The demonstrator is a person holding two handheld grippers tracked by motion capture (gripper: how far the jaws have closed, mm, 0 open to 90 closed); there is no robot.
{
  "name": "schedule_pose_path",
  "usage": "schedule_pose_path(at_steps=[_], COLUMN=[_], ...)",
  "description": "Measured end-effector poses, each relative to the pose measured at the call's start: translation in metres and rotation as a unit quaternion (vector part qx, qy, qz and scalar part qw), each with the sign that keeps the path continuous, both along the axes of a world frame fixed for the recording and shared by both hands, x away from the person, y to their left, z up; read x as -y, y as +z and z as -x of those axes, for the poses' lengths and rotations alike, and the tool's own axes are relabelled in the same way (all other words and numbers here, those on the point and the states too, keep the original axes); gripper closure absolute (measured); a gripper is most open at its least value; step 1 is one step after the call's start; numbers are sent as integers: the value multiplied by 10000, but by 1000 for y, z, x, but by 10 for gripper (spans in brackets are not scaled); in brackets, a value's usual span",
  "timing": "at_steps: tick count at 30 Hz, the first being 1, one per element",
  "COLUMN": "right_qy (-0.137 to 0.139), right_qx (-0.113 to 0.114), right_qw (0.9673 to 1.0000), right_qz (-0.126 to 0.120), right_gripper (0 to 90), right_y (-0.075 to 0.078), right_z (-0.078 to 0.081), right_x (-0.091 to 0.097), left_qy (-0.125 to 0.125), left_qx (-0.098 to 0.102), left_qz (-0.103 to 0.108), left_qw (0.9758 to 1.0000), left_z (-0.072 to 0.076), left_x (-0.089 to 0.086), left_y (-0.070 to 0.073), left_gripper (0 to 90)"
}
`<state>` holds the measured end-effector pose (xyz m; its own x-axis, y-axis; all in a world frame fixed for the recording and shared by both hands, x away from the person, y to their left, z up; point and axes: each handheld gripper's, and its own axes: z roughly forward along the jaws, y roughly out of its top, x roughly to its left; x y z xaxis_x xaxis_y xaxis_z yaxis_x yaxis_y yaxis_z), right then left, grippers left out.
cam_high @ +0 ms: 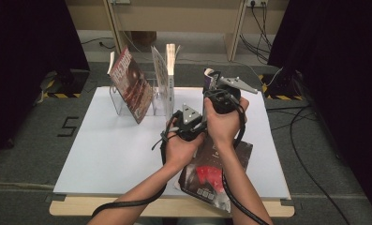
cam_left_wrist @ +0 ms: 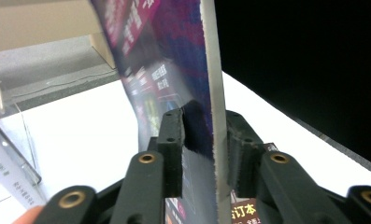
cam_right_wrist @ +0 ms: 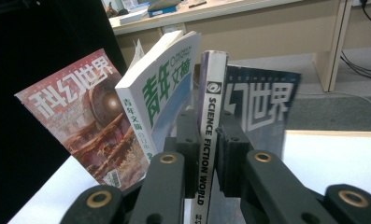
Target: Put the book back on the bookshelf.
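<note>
– Magazines first: how many do you count?

– Four. One red magazine (cam_high: 132, 84) leans tilted in the clear rack (cam_high: 120, 105). One green-and-white magazine (cam_high: 167, 70) stands upright in the same rack, beside the red one. One dark magazine (cam_high: 212, 176) lies flat on the desk (cam_high: 104, 154), at the near edge under the forearms. The fourth, the held magazine (cam_right_wrist: 210, 116), stands upright in the air between the claws, just right of the rack.

– And racks, claws?

– One rack, two claws, two hands.

– How is the right claw (cam_right_wrist: 206, 135)?

– It is closed on the spine of the held magazine; both pads press on it, where "SCIENCE FICTION WORLD" is printed. It looks toward the rack, so the two other covers show behind the spine.

– The left claw (cam_left_wrist: 204, 135)?

– It is narrowed onto the same magazine from the page-edge side. One pad lies on the dark cover, the other against the white page edge, so it grips too, as far as I can see.

– The pose of the hands?

– Both forearms come from the bottom of the high view and meet over the dark magazine. The left hand (cam_high: 181, 145) is nearer to the person and lower in that view; the right hand (cam_high: 226, 122) is just beyond it, nearly touching, with its grey plate on top.
</note>
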<state>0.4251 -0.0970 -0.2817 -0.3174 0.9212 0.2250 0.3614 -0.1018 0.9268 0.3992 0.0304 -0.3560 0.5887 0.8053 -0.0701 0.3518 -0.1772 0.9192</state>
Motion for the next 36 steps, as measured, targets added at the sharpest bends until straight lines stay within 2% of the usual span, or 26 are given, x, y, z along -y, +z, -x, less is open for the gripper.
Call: schedule_pose_path(at_steps=[2,10,15,16,19,22,24,26,27,30,32,36], right_qy=[9,106,353,414,484,486,481,456,478,237,178,-29], right_qx=[8,-12,-122,-85,121,217,397,712,742,759,648,566], right_qw=[10000,9999,9993,9991,9987,9984,9973,9947,9935,9957,9964,9976], right_qz=[37,-8,73,80,-24,-201,-376,-588,-717,-472,-509,-399], right_gripper=[816,750,662,642,571,556,579,571,554,549,547,544], right_y=[-1,1,4,4,8,11,10,12,14,20,20,10], right_z=[1,-2,-6,-6,-2,3,9,17,20,23,21,20], right_x=[-3,-10,-11,-10,-2,11,21,33,38,52,61,76], left_qy=[18,54,59,25,-49,-170,-214,-236,-243,-240,-252,-272], left_qx=[-27,110,93,103,241,357,279,284,295,353,370,444], left_qz=[44,45,145,181,127,100,177,182,186,204,297,294], left_qw=[10000,9999,9998,9998,9996,9992,9992,9992,9991,9989,9986,9982], left_z=[0,0,-2,-2,1,5,6,7,7,8,10,13], left_x=[-3,-21,-34,-37,-39,-39,-39,-40,-40,-41,-44,-50], left_y=[-1,-1,-6,-7,-9,-7,-7,-9,-9,-8,-7,-5], left_gripper=[732,821,828,829,829,829,829,829,829,829,829,829])
